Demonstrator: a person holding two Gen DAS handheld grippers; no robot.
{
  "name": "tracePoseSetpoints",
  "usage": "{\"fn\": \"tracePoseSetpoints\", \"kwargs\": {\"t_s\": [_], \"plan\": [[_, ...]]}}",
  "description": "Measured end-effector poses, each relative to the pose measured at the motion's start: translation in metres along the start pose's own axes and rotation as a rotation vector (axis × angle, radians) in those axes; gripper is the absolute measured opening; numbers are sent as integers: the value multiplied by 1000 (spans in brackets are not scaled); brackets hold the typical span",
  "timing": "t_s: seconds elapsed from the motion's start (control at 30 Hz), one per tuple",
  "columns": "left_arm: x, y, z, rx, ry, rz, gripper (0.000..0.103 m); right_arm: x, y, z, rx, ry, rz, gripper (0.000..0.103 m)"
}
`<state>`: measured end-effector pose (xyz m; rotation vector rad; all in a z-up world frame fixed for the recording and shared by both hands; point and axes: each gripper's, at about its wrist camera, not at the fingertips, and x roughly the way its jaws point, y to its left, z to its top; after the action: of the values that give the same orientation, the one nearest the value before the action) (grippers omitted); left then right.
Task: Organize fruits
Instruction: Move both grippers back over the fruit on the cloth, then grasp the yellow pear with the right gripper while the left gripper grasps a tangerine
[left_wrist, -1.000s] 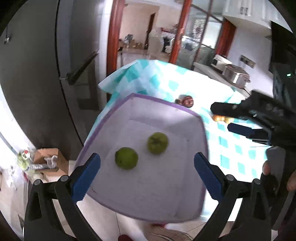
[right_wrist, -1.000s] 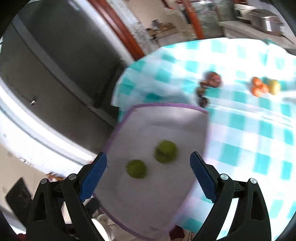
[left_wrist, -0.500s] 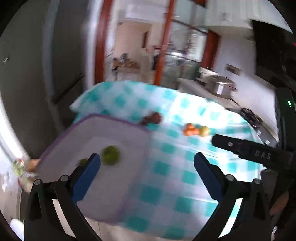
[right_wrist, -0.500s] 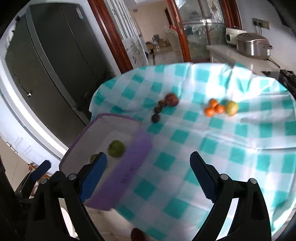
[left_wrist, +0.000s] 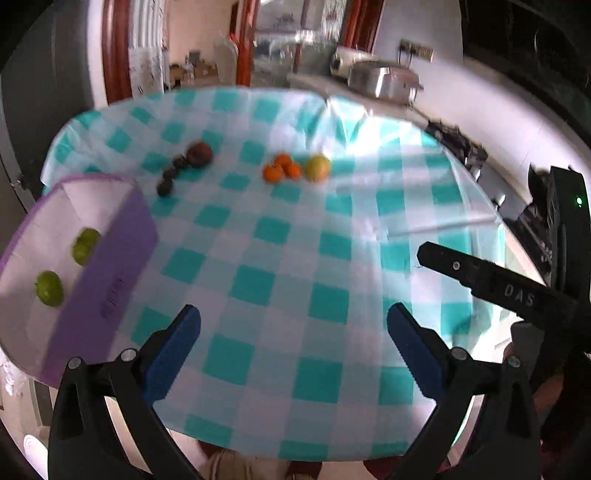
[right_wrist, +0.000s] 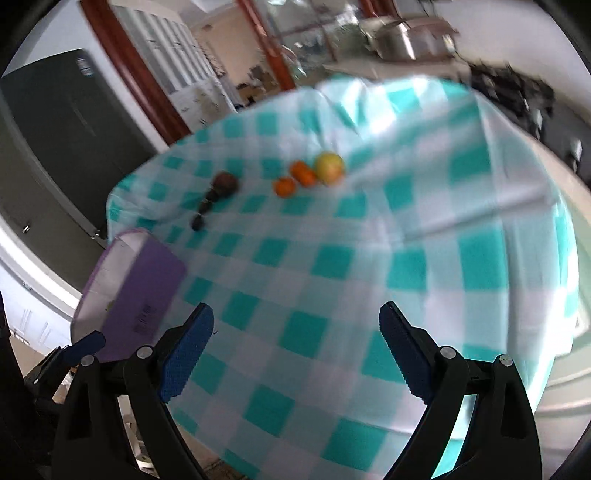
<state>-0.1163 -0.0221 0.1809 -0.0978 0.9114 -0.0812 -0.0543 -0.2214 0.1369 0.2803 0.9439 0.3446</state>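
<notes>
A purple box (left_wrist: 110, 266) sits at the table's left edge with two green fruits (left_wrist: 50, 288) inside; in the right wrist view the box (right_wrist: 144, 291) shows mostly its side. Farther back lie a dark red fruit (left_wrist: 199, 153) with small dark ones (left_wrist: 166, 186), some orange fruits (left_wrist: 280, 170) and a yellow fruit (left_wrist: 317, 168). The right wrist view shows the same dark fruit (right_wrist: 224, 183), oranges (right_wrist: 295, 179) and yellow fruit (right_wrist: 329, 167). My left gripper (left_wrist: 293, 339) is open over the cloth near the front edge. My right gripper (right_wrist: 295, 338) is open too, holding nothing.
The table wears a teal and white checked cloth (left_wrist: 295, 236). A metal pot (left_wrist: 384, 79) stands on a counter behind. A dark fridge (right_wrist: 70, 147) is at the left. The right gripper's body (left_wrist: 517, 291) reaches in from the right of the left wrist view.
Both grippers have swung right, away from above the purple box, and pulled back. The box now lies at the left and the loose fruits are in the middle of both views.
</notes>
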Motion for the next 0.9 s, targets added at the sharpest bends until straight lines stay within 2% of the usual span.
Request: {"fn": "tracePoseSetpoints", "kwargs": {"t_s": [0.17, 0.33, 0.53, 0.57, 0.63, 0.8, 0.9], "plan": [[38, -11, 3, 29, 67, -7, 101, 17, -31, -8, 42, 57, -36, 89], [85, -10, 26, 20, 98, -28, 101, 42, -40, 9, 15, 68, -93, 88], [160, 16, 81, 45, 94, 33, 99, 94, -29, 76, 6, 38, -128, 81], [173, 23, 92, 40, 88, 23, 97, 106, -27, 90, 11, 30, -122, 79], [208, 39, 120, 33, 87, -10, 85, 139, -22, 122, 19, 17, -130, 78], [278, 59, 168, 27, 77, -33, 75, 218, -21, 177, 54, 29, -159, 73], [310, 63, 188, 21, 62, -40, 74, 258, -28, 195, 102, 44, -166, 72]]}}
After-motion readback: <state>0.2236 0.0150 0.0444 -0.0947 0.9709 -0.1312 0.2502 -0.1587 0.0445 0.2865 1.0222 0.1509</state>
